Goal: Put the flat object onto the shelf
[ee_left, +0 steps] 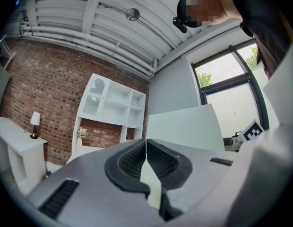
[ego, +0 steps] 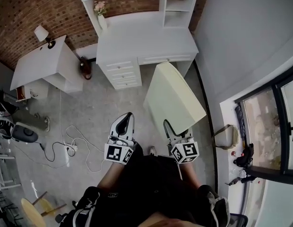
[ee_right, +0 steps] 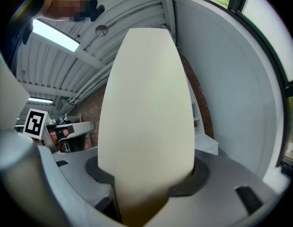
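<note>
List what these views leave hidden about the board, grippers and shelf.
- Head view: the shelf is cut off by the top edge; the flat board covers one jaw of the right gripper.
- Right gripper view: the flat board fills the middle, hiding the shelf behind it.
- Left gripper view: anything in the shelf compartments is too small to tell.

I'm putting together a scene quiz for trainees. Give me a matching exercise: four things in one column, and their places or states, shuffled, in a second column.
Things
1. cream panel
2. left tongs
3. lamp
4. flower vase

Places or states
A. on the white desk
B. shut, nothing held
C. on the small white side table
D. clamped in the right tongs

Pairs: 1-D, 2-B, 3-C, 4-A
</note>
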`<state>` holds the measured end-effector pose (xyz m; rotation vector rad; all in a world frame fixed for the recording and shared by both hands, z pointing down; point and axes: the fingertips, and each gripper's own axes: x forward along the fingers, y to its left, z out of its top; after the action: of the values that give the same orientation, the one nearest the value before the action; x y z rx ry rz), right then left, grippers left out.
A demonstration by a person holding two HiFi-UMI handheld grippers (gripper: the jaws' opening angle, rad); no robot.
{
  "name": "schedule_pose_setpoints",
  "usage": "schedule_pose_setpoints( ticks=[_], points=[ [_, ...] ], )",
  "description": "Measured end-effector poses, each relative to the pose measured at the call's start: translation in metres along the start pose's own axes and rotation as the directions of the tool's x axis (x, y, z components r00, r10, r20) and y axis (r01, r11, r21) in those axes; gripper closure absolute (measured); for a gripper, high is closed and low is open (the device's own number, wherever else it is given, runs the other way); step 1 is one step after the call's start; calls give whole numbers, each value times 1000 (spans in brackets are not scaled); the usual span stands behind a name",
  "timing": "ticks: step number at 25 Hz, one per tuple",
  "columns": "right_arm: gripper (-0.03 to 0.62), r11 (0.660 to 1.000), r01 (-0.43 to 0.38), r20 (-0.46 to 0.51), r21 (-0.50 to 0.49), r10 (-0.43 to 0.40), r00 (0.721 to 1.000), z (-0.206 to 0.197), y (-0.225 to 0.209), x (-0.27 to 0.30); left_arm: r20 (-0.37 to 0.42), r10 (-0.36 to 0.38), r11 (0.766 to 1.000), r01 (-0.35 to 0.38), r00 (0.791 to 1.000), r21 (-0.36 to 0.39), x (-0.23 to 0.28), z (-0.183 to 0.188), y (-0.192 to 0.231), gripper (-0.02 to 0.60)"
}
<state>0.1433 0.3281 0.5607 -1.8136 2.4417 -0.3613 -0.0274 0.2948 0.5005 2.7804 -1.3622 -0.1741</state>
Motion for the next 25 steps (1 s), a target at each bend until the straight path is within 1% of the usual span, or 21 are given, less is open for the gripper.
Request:
schedule_pose_setpoints(
  ticks=[4,9,13,16,20,25],
  points=[
    [306,1000,7,-12,-3,-7,1000,-3,-7,19,-26,14,1000,-15,1000,-13,16,-11,15,568],
    [306,1000,23,-35,-15,-24,999,-5,-22,64,-22,-2,999,1,1000,-40,61,-23,48,569],
    [307,999,49,-37,-20,-50,998,-1,-33,119,-21,-13,998,12,1000,-54,106,-30,92,568],
    [307,998,58,-31,-37,-60,998,12,-36,173,-13,-34,998,33,999,-62,141,-26,130,568],
    [307,997,52,-9,-62,-53,999,35,-32,236,3,-50,996,50,999,-70,180,-16,176,568],
    [307,998,44,-9,-43,-44,999,47,-33,299,2,-43,997,43,999,-65,223,-15,224,568]
  ],
)
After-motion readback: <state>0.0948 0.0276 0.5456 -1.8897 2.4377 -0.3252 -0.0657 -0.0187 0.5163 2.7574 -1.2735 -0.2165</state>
